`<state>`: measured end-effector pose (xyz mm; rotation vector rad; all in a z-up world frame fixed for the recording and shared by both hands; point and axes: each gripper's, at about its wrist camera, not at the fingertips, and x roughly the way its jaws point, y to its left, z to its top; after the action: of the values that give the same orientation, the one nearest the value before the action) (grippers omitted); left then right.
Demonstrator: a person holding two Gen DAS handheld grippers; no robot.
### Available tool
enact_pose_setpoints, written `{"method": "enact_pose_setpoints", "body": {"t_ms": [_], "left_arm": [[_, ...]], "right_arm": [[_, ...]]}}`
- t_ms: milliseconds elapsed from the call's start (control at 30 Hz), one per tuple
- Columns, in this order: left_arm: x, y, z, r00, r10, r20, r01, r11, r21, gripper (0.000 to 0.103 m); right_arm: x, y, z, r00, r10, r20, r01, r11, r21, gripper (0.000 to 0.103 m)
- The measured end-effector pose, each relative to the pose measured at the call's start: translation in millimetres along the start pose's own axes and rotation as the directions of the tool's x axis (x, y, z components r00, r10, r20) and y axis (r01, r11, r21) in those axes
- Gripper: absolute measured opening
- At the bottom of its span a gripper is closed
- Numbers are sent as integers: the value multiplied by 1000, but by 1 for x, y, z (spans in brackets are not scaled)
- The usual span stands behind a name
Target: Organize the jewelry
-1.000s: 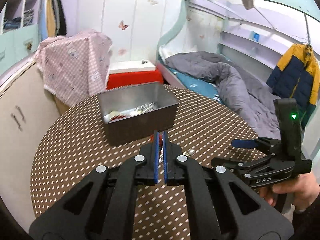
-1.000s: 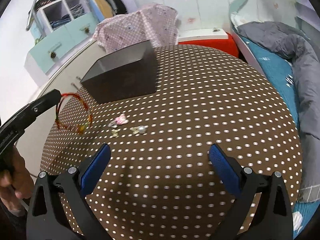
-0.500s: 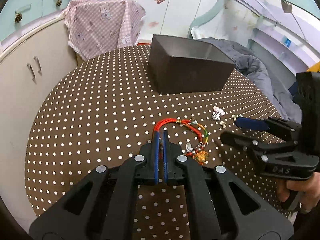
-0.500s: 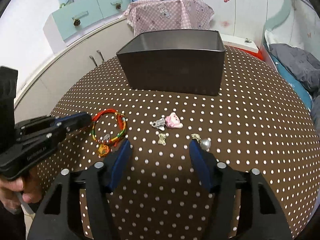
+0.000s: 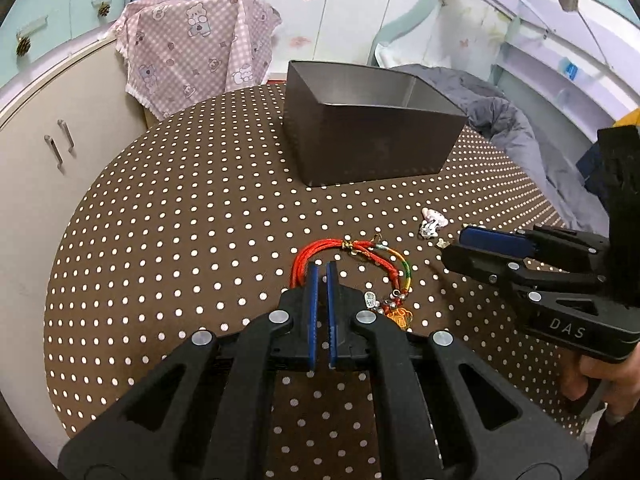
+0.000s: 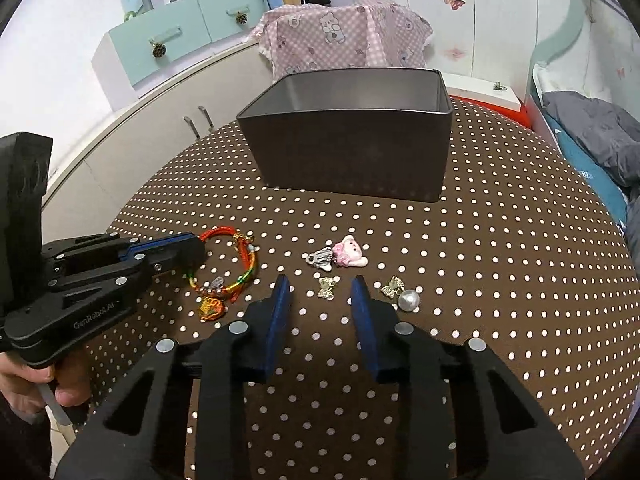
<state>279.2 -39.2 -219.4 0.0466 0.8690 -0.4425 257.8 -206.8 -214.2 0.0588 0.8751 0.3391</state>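
The floor of the dark box (image 6: 352,160) is hidden behind its front wall, and the left gripper (image 5: 320,270) covers part of the red bracelet (image 5: 356,252).

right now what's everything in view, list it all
table: 1, brown with white dots, round, under everything
box: 1, dark grey, open top, far side of table
bracelet: 1, red and multicolour cord with charms, left of centre, on the table
pink charm: 1, pink and white, centre
silver charm: 1, beside the pink one
bow charms: 2, gold, near the right claw
pearl: 1, white, right of the bows
checked cloth: 1, pink, behind the box
left claw: shut on the bracelet cord
right claw: jaws closing, a bow charm between them, untouched
hands: 2, on the handles
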Motion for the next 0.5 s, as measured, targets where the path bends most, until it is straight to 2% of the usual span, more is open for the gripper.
{"method": "enact_pose_setpoints", "body": {"t_ms": [200, 233, 300, 333, 367, 500], "left_arm": [[7, -3, 1, 999, 28, -26, -28, 999, 19, 6], [7, -4, 1, 999, 27, -27, -26, 999, 21, 12], [4, -4, 1, 1000, 11, -11, -11, 1000, 18, 73], [0, -4, 0, 1000, 26, 13, -26, 1000, 13, 83], [-2, -4, 1, 999, 40, 29, -41, 999, 9, 91], [0, 3, 1, 998, 59, 16, -59, 998, -20, 91]], "right_arm": [[5, 4, 3, 1000, -6, 0, 6, 1000, -15, 30], [6, 4, 2, 1000, -4, -2, 4, 1000, -15, 29], [8, 5, 1, 1000, -3, -8, 3, 1000, -13, 30], [8, 4, 0, 1000, -2, -8, 2, 1000, -12, 29], [8, 3, 0, 1000, 0, -8, 0, 1000, -10, 30], [9, 3, 0, 1000, 1, -9, -1, 1000, -9, 30]]}}
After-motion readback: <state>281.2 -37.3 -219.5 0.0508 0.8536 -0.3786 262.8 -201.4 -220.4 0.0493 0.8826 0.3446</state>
